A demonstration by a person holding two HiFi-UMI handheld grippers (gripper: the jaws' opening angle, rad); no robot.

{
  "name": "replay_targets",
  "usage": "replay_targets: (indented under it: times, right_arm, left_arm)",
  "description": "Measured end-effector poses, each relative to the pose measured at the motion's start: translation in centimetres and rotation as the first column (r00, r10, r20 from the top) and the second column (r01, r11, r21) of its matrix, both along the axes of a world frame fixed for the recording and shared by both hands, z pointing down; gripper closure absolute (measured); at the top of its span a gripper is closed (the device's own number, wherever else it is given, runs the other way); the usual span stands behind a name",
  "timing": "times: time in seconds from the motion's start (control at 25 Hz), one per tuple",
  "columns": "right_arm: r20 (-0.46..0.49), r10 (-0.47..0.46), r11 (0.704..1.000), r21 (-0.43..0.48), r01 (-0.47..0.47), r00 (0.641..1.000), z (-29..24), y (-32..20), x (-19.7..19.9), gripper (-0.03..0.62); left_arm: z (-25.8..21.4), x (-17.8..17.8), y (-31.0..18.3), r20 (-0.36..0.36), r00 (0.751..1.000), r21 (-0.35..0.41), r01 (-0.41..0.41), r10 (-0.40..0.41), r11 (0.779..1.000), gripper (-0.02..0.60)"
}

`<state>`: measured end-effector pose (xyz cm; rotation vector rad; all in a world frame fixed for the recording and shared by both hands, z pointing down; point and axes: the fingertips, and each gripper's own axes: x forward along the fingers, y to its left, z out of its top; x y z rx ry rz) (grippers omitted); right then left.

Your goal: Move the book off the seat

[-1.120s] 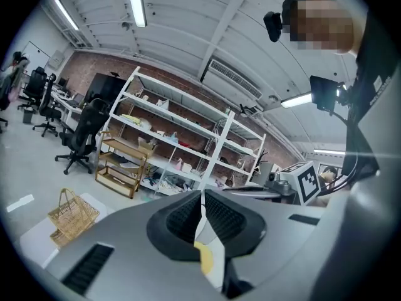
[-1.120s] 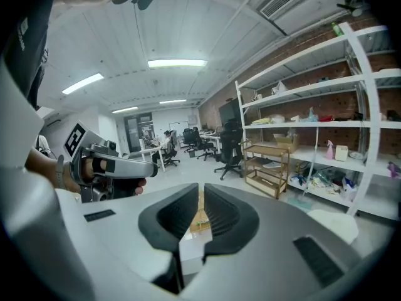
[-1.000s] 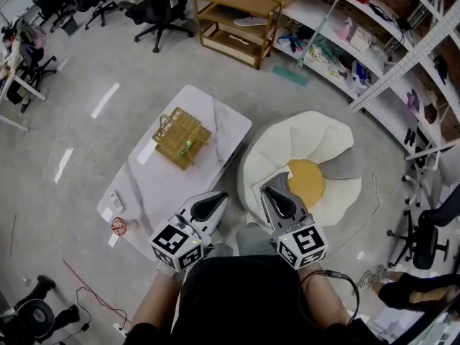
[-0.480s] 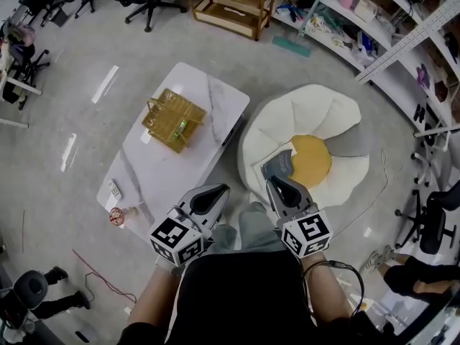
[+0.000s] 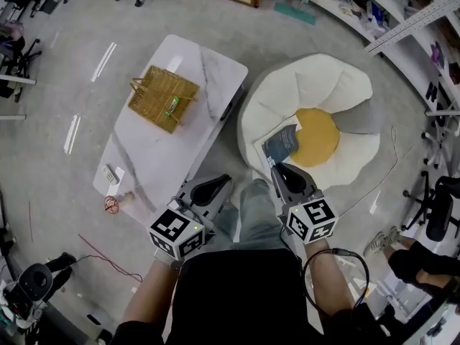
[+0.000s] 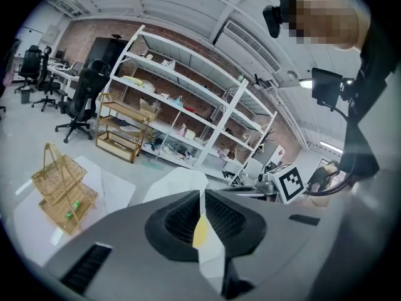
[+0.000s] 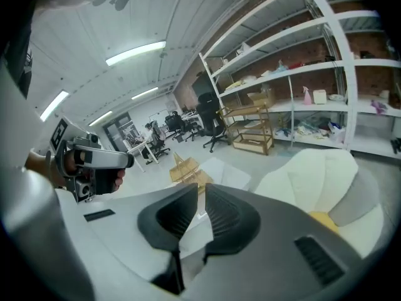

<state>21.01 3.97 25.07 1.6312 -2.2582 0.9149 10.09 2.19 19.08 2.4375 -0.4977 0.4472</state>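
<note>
step: approach, book not yet touched, judging from how things lie
book place: book (image 5: 281,144) lies flat on the white seat (image 5: 316,85), at its near left part, right against the left edge of the yellow cushion (image 5: 316,138)
book look: dark grey-blue cover, no title readable
right gripper: right gripper (image 5: 279,171) has its jaws closed, only a hairline slit between them, nothing in it
left gripper: left gripper (image 5: 224,182) has its jaws pressed together, empty
key relation: book sits straight ahead of the right gripper tip, near it but apart; the tip points at the book's near edge
nearer hand: right, clearly; left gripper is off to the book's left, on the side toward the table (image 5: 208,67)
long axis: seems to run diagonally, near left to far right toward the cushion; not sure at this size
next move needs: right jaws must open first, then go forward and down onto the near edge; guess only
risk: soft seat may give under the book, so the edge could be hard to pinch
other stuff: wicker basket (image 5: 164,98) on the table, well apart from the book
</note>
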Motion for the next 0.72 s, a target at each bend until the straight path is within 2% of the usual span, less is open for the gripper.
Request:
replay_targets:
  times: [0.24, 0.56, 0.72]
  right_arm:
    - [0.000, 0.017, 0.998, -0.067, -0.017, 1.000, 3.6, 0.9, 1.7, 0.571]
    - [-0.031, 0.012, 0.990, -0.139, -0.016, 0.999, 8.3, 1.4, 3.4, 0.559]
    - [-0.035, 0.002, 0.983, -0.185, -0.008, 0.999, 10.5, 2.4, 3.6, 0.548]
  left_arm:
    - [2.8, 1.7, 0.9, 0.033, 0.999, -0.049, -0.031, 0.032, 0.998, 0.574]
    - [7.3, 2.7, 0.7, 0.064, 0.997, -0.107, -0.026, 0.033, 0.994, 0.572]
    - [9.3, 2.6, 0.9, 0.084, 0.996, -0.145, 0.006, 0.006, 0.989, 0.571]
